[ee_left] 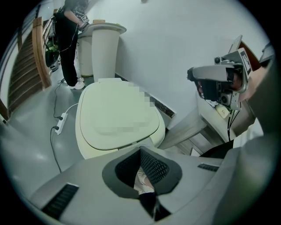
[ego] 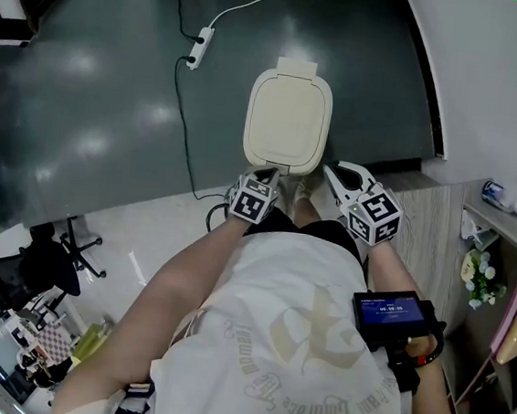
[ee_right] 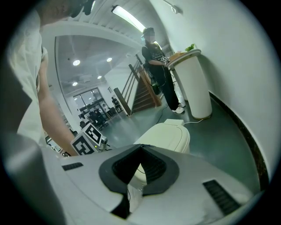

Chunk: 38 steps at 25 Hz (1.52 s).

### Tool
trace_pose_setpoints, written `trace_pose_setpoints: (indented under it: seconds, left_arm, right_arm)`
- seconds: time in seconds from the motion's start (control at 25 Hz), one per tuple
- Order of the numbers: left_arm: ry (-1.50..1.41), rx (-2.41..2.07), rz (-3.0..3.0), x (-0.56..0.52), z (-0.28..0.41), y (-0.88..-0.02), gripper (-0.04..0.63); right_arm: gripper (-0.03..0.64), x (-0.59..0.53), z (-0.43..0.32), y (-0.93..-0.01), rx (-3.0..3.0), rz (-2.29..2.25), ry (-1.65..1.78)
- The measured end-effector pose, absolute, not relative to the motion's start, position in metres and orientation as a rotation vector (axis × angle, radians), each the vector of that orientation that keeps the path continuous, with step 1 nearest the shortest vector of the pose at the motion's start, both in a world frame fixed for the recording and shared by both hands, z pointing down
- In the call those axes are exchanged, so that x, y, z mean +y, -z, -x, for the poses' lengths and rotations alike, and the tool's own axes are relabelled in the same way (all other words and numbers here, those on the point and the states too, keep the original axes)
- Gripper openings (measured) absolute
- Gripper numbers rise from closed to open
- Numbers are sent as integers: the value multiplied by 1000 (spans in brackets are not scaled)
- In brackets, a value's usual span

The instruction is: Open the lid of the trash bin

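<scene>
On the dark floor [ego: 89,73] by the wall: we found the trash bin [ego: 288,117], its cream lid [ee_left: 116,116] down.
Left gripper [ego: 268,172]: we saw its jaws together, empty, at the bin's near edge.
Right gripper [ego: 343,174]: jaws together, empty, beside the bin's near right corner.
Power strip [ego: 199,48]: well apart, behind the bin to its left.

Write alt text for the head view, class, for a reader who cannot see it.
Seen from above, a cream trash bin stands on a dark green floor with its lid down. The person's left gripper and right gripper are held at its near edge, jaws shut.
</scene>
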<state>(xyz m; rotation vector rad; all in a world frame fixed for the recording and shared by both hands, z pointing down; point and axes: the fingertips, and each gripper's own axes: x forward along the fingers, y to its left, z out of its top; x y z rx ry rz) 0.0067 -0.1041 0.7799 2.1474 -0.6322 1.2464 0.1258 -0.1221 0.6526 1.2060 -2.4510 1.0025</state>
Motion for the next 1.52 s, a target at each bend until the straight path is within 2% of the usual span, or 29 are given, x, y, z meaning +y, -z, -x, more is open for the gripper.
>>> trace_pose_setpoints:
  seconds: [1.52]
  left_arm:
    - [-1203,-684,-2148,-103,-9,-778,12]
  right_arm:
    - [5,-104,-119,-651,-2444,-1201,-954]
